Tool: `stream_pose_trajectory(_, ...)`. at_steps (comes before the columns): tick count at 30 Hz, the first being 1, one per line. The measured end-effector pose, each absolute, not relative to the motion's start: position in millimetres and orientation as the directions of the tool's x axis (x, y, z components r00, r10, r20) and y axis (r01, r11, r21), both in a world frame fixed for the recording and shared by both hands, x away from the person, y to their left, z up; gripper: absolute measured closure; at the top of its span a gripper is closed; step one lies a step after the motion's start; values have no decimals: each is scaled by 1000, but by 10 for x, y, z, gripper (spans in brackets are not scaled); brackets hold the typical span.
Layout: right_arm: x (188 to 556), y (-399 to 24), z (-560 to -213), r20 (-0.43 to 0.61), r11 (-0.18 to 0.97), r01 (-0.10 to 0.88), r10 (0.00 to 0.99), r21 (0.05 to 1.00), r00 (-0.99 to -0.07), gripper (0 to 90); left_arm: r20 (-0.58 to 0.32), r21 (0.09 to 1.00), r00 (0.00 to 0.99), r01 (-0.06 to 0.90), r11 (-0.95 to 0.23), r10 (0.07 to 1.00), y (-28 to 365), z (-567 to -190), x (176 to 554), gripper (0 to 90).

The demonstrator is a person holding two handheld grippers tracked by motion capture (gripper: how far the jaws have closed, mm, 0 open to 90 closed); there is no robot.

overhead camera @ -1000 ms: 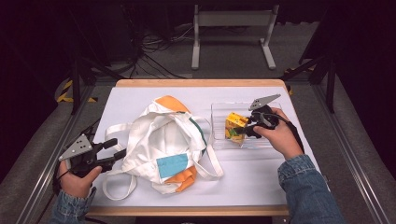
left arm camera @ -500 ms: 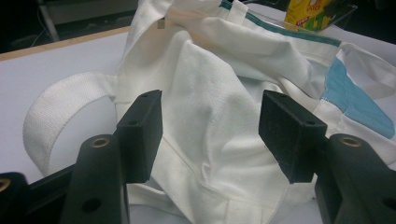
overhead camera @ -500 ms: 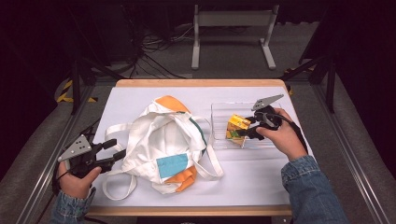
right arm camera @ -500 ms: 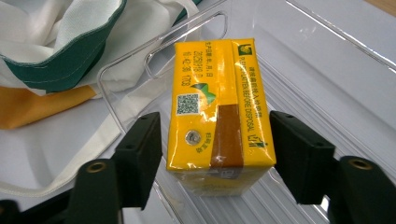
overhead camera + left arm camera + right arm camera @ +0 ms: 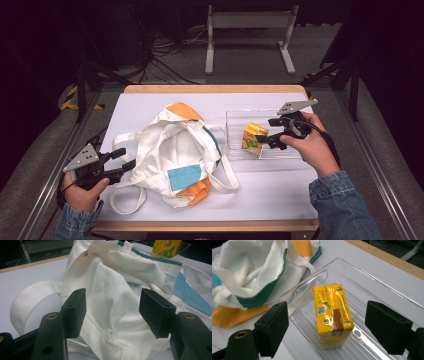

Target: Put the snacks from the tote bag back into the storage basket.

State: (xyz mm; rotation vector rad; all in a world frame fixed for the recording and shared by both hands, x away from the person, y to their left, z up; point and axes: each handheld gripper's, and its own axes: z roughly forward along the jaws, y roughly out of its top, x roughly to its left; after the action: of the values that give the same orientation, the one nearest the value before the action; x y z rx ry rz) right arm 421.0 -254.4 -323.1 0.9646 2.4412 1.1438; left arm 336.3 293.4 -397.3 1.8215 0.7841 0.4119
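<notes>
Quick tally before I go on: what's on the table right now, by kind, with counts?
Cloth tote bag: 1
Clear plastic tray: 1
Yellow drink carton, standing in the tray: 1
Total: 3 things, plus the left gripper open at the bag and the right gripper open around the carton.

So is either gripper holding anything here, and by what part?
Nothing is held. The left gripper is open at the tote bag; the right gripper is open around the yellow carton.
</notes>
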Motion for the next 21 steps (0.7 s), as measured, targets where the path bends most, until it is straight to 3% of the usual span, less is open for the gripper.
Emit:
stream_pose_trajectory(10,4155,-2419,-3099,123,348,604,790,717,-601,195,-83,922,723,317,-222,686,2938,-3971,3358,396)
stream_pose_trajectory(21,4343,-2242,-3147,129,325,721,858,612,-497,176,-81,921,723,317,-225,686,2944,-3972,3353,396)
